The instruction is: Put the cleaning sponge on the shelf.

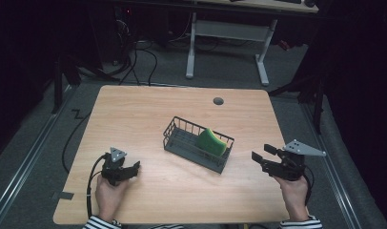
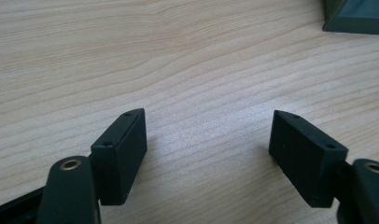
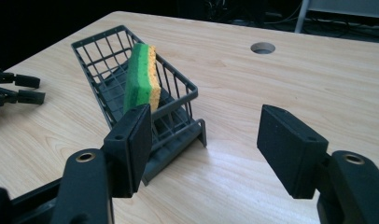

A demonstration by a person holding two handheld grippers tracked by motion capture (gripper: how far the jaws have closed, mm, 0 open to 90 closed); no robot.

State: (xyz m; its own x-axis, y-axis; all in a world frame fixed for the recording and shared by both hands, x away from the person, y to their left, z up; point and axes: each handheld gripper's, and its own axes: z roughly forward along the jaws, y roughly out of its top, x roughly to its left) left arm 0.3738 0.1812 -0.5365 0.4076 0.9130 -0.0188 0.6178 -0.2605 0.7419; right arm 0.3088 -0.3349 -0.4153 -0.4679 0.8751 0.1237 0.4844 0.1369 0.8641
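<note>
One green-and-yellow sponge (image 1: 211,141) stood on its edge in the one dark wire basket (image 1: 182,141), leaning against the end nearer your right hand; its long axis ran roughly crosswise to the basket, its green face turned toward the basket's far end and its yellow side toward your right tongs (image 1: 261,155); the basket itself lay slantwise near the middle of the tabletop (image 1: 134,109), its long axis running from far left to near right. Your right tongs were spread with nothing between them, held just right of the basket and pointed at it; your left tongs (image 1: 134,168) were also spread and empty, resting low over bare wood, well apart from the basket's left end. You held two tongs, one per hand (image 1: 108,192).
</note>
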